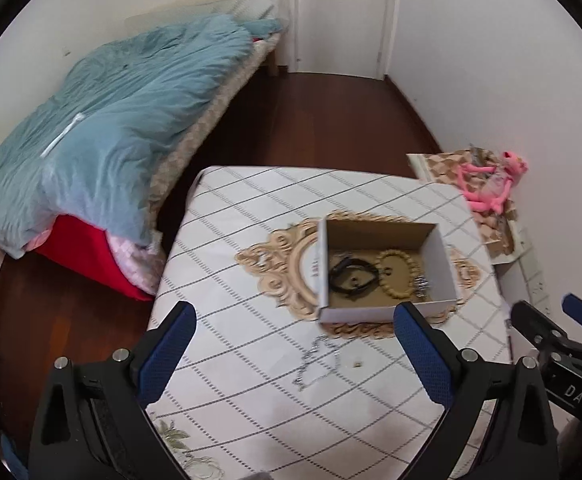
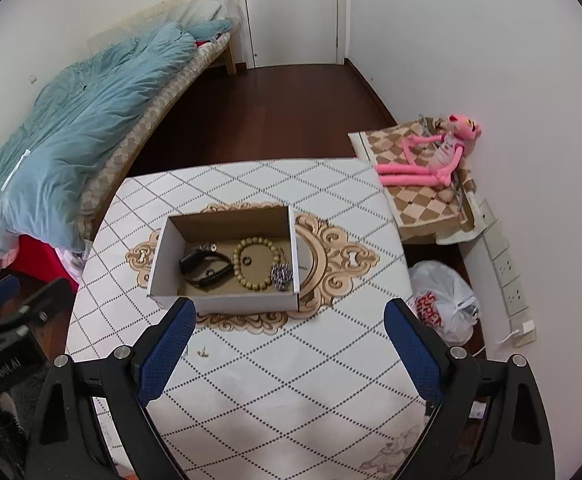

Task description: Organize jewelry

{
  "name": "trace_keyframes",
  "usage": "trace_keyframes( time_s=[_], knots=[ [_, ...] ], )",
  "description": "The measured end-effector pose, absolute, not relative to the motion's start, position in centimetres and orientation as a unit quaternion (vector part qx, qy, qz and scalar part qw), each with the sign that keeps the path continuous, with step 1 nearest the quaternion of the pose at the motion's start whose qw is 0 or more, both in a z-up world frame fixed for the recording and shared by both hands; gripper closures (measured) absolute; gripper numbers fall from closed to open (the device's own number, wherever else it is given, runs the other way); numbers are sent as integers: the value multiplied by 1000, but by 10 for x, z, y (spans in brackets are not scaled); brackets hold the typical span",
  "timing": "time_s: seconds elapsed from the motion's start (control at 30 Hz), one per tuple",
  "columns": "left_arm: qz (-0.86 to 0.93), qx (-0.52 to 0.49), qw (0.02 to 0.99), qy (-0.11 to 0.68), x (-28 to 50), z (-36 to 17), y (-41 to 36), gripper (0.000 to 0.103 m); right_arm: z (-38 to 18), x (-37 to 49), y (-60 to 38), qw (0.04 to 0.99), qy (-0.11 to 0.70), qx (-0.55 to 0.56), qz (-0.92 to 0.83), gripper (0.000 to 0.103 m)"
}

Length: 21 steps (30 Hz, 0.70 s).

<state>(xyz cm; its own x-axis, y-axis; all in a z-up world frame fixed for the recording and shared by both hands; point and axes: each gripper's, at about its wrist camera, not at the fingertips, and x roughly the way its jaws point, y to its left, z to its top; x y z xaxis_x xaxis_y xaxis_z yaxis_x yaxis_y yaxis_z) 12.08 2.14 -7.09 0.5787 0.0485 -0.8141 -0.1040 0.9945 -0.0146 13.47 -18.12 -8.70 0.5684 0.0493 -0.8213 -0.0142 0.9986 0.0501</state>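
Observation:
An open cardboard box (image 2: pixel 227 302) stands mid-table on the patterned cloth. Inside lie a black bracelet (image 2: pixel 205 270), a tan beaded bracelet (image 2: pixel 257 264), a small ring (image 2: pixel 246 261) and a silver chain cluster (image 2: pixel 282 274). In the left wrist view the same box (image 1: pixel 323 268) shows the black bracelet (image 1: pixel 351 276) and the beaded bracelet (image 1: pixel 397 276). A silver chain (image 1: pixel 319 360) and a small gold piece (image 1: pixel 357 365) lie loose on the cloth, in front of the box. My left gripper (image 1: pixel 295 316) hovers open above the chain. My right gripper (image 2: pixel 291 312) is open, empty, just short of the box.
A bed with a blue duvet (image 1: pixel 123 112) runs along the left wall. A pink plush toy (image 2: pixel 435 152) lies on a checked cushion to the right of the table. A plastic bag (image 2: pixel 447 304) sits on the floor below wall sockets (image 2: pixel 511 280). A door (image 2: pixel 291 8) is at the back.

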Motion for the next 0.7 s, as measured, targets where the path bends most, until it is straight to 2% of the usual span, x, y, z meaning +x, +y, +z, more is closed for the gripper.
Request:
trace_keyframes(
  time_s=[0.23,0.27,0.37,0.4,0.6,0.63,0.67,0.7],
  knots=[
    [122,2,859,498,112,-145,53,2,-167,131,-157,854,515,48,58,7],
    [130,4,851,508,113,-156,59,2,-181,132,-150,851,519,51,65,11],
    [149,5,831,535,112,-188,73,2,-216,136,-128,840,534,52,85,35],
    [152,2,827,542,111,-196,78,2,-225,137,-121,837,537,53,91,39],
    [167,-6,812,559,106,-221,98,2,-262,145,-89,833,541,45,106,43],
    [166,-8,811,561,105,-223,100,2,-265,146,-86,834,541,40,105,47],
    [165,-8,810,562,105,-224,100,2,-268,146,-82,833,543,35,103,60],
    [164,-7,810,563,105,-225,101,2,-271,145,-79,835,540,24,98,66]
  ],
)
